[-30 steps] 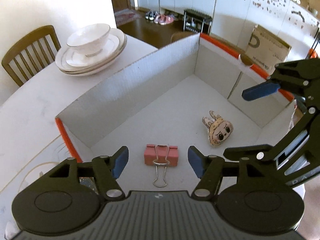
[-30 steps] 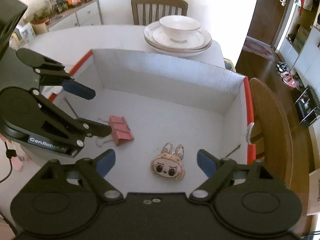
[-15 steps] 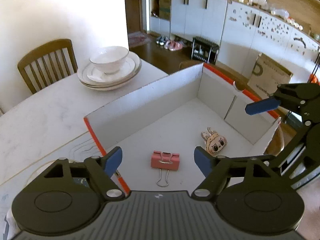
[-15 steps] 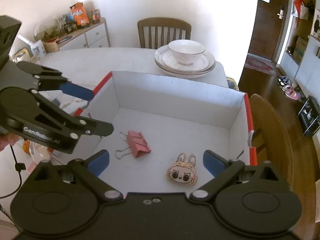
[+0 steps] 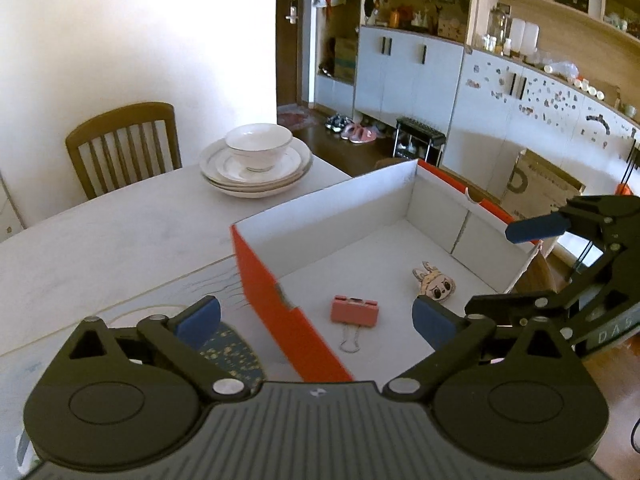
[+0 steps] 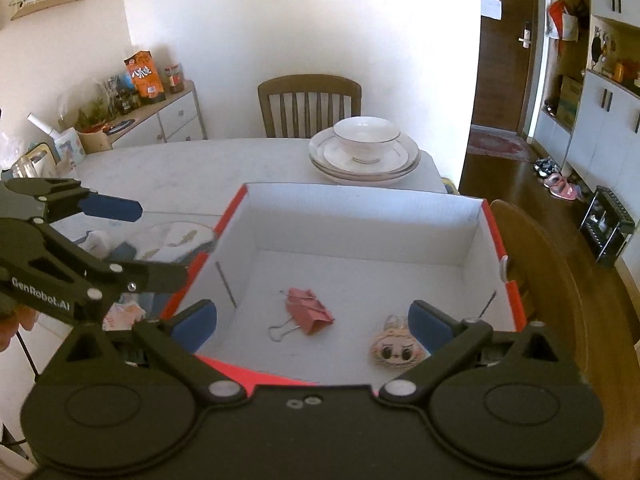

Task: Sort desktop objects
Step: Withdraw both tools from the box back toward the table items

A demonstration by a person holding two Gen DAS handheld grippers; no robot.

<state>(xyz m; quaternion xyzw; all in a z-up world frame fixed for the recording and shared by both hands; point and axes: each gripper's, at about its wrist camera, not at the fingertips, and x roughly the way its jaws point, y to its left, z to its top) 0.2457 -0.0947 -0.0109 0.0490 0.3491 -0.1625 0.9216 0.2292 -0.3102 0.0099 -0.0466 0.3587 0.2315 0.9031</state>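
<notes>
An open cardboard box (image 5: 260, 272) with orange outer walls and a white inside stands on the white table; it also shows in the right wrist view (image 6: 360, 208). Inside lie a pink binder clip (image 5: 354, 311) (image 6: 310, 311) and a small cartoon bunny-face charm (image 5: 435, 285) (image 6: 396, 350). My left gripper (image 5: 316, 320) is open and empty, above the box's left wall. My right gripper (image 6: 312, 320) is open and empty, above the box's near edge. Each gripper shows in the other's view, the right one (image 5: 560, 264) and the left one (image 6: 80, 240).
A stack of white plates with a bowl (image 5: 256, 160) (image 6: 366, 148) stands at the table's far side, with a wooden chair (image 5: 120, 144) (image 6: 310, 104) behind it. Patterned cloth and small items (image 6: 168, 240) lie left of the box. A second chair (image 6: 540, 280) is by the box's right side.
Both grippers have pulled up and back from inside the box, so the box looks smaller and its orange outer walls show. The clip and the charm stayed where they lay.
</notes>
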